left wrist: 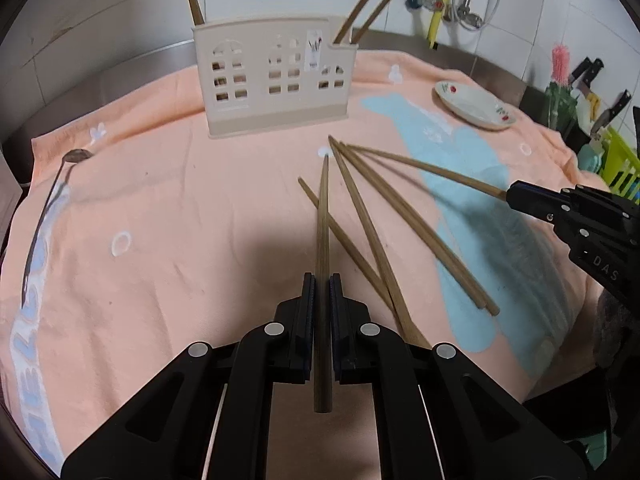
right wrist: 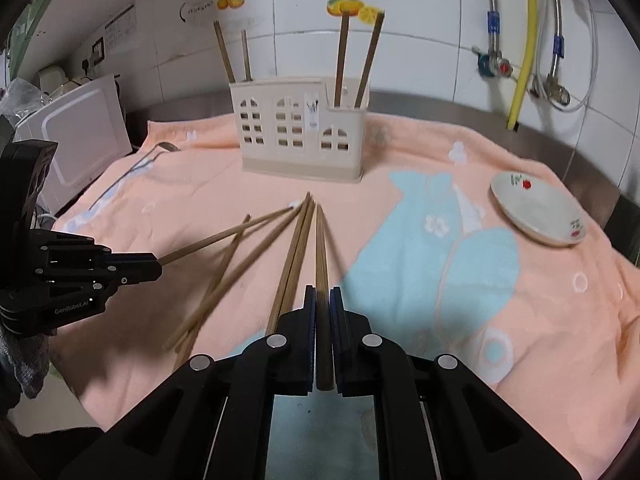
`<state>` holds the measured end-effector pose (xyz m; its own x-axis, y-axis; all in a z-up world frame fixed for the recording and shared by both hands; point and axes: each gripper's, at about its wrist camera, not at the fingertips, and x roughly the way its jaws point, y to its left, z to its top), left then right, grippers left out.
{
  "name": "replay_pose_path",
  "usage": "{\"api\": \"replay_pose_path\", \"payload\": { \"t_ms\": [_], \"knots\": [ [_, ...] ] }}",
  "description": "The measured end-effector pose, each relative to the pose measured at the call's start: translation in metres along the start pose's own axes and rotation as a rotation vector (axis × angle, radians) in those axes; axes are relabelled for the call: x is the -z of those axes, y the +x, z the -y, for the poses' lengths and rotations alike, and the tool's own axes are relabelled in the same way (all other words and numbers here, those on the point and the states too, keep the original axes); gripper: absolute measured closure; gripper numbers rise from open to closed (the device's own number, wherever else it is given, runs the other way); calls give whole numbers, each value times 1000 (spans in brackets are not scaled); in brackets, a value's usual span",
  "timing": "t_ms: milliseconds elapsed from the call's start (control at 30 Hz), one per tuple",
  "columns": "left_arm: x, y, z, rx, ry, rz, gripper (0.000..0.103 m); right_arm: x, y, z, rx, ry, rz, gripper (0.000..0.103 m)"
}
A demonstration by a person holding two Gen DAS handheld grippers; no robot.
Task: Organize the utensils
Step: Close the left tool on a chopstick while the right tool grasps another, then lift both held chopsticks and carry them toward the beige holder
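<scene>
A beige house-shaped utensil holder (left wrist: 276, 76) (right wrist: 300, 136) stands at the back of the peach towel, with several wooden chopsticks upright in it (right wrist: 342, 60). My left gripper (left wrist: 322, 280) (right wrist: 154, 266) is shut on one wooden chopstick (left wrist: 322, 232) (right wrist: 224, 234) that points toward the holder. My right gripper (right wrist: 322, 292) (left wrist: 510, 196) is shut on another chopstick (right wrist: 321, 248) (left wrist: 424, 168). Several loose chopsticks (left wrist: 368, 240) (right wrist: 294, 256) lie on the towel between the grippers. A metal spoon (left wrist: 52, 192) (right wrist: 136, 168) lies at the left.
A small white dish (left wrist: 474, 106) (right wrist: 538, 208) with red flowers sits at the right on the towel (left wrist: 180, 200) (right wrist: 480, 280). A white appliance (right wrist: 76, 140) stands at the left. Knives and a green rack (left wrist: 612, 136) are at the far right. Pipes (right wrist: 524, 40) run down the tiled wall.
</scene>
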<state>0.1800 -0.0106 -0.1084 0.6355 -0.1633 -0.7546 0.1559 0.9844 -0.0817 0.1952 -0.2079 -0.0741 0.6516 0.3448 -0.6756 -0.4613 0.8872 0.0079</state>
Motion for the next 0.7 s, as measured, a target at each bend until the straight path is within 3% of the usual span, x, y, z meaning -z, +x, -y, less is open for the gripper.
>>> {"api": "replay_pose_path", "payload": {
  "t_ms": [400, 700],
  "knots": [
    [-33, -31, -7, 14, -12, 103, 97, -31, -19, 1, -22, 24, 101, 96],
    [-62, -35, -22, 39, -39, 128, 97, -67, -15, -4, -24, 5, 149, 96]
  ]
}}
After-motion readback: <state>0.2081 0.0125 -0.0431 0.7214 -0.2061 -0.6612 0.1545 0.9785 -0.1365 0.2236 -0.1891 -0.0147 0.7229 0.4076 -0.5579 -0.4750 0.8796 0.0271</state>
